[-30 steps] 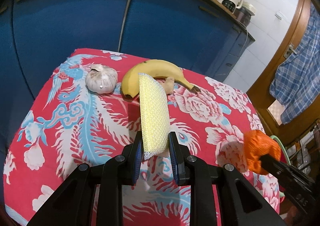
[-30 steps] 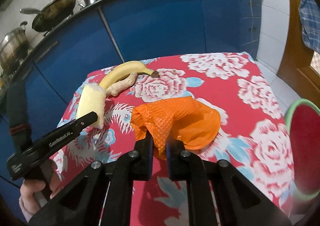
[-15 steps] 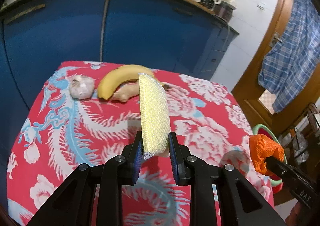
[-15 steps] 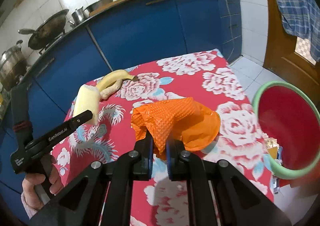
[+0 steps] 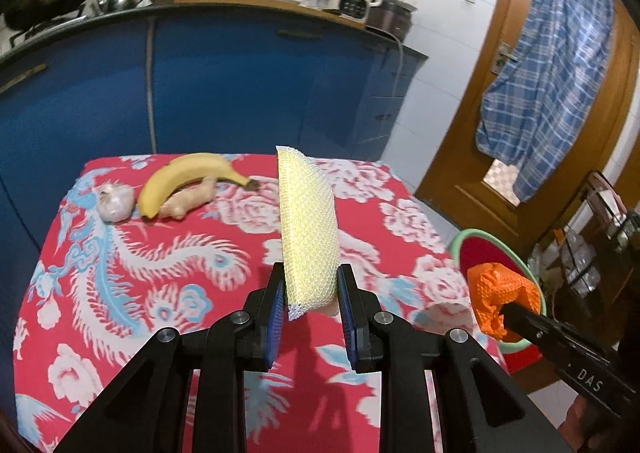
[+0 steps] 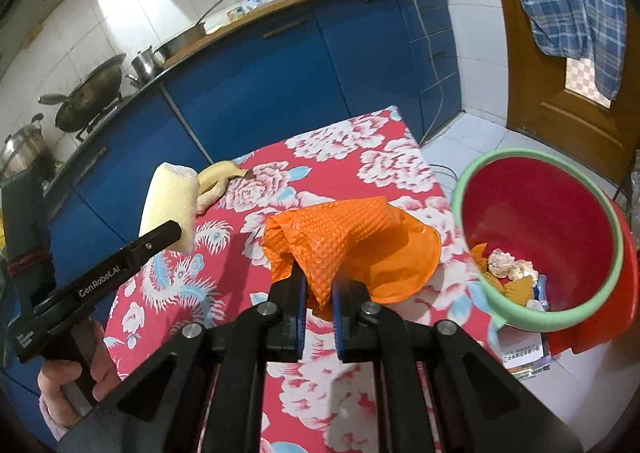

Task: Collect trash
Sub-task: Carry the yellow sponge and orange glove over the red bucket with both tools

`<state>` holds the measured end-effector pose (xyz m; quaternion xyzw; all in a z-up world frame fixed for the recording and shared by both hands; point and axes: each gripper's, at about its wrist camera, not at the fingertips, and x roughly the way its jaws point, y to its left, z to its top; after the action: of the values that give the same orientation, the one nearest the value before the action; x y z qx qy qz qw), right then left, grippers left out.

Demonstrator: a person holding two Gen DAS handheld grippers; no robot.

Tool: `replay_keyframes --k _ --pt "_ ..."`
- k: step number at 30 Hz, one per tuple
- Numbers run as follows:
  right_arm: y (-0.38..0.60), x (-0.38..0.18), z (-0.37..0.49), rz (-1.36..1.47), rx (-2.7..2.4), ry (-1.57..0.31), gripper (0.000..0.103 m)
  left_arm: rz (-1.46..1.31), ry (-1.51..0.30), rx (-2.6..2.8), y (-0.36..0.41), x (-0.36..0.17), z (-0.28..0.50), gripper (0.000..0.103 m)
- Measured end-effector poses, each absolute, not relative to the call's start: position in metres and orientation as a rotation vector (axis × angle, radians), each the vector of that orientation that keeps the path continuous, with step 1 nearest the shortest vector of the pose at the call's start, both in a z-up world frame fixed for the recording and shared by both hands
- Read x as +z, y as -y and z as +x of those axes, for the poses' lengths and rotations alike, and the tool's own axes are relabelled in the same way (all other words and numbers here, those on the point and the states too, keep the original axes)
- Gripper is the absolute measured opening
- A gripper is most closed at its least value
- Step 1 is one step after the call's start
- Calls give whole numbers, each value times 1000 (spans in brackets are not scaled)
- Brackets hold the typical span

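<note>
My left gripper is shut on a pale yellow mesh sponge, held upright above the red floral table. From the right wrist view the same sponge sticks out of the left gripper over the table's left side. My right gripper is shut on a crumpled orange rubber glove, which hangs above the table's right part, just left of a red bin with a green rim. The bin stands off the table's right edge and holds paper scraps. The glove also shows in the left wrist view in front of the bin.
A banana, a ginger root and a garlic bulb lie at the table's far left corner. Blue kitchen cabinets run behind the table. A wooden door with a hung checked cloth is on the right.
Both grippers have lifted and travelled right with their loads. The bin has come fully into the right wrist view, and the banana and garlic have drawn further away.
</note>
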<state>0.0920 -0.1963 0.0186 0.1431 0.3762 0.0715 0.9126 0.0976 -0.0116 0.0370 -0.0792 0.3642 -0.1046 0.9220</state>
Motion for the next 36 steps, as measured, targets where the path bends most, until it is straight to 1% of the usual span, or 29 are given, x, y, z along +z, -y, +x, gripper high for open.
replay_keyframes --k 13,23,28,36 --pt "248 29 67 356 71 -717 13 -93 -738 -314 78 52 91 25" --pt "295 29 58 388 -6 -699 13 -29 -765 -413 135 48 91 26" --pt "321 23 56 416 -38 -693 14 -1 -787 -458 163 43 95 26" --pt "356 -1 61 467 -77 -726 15 47 -817 -497 202 28 107 26"
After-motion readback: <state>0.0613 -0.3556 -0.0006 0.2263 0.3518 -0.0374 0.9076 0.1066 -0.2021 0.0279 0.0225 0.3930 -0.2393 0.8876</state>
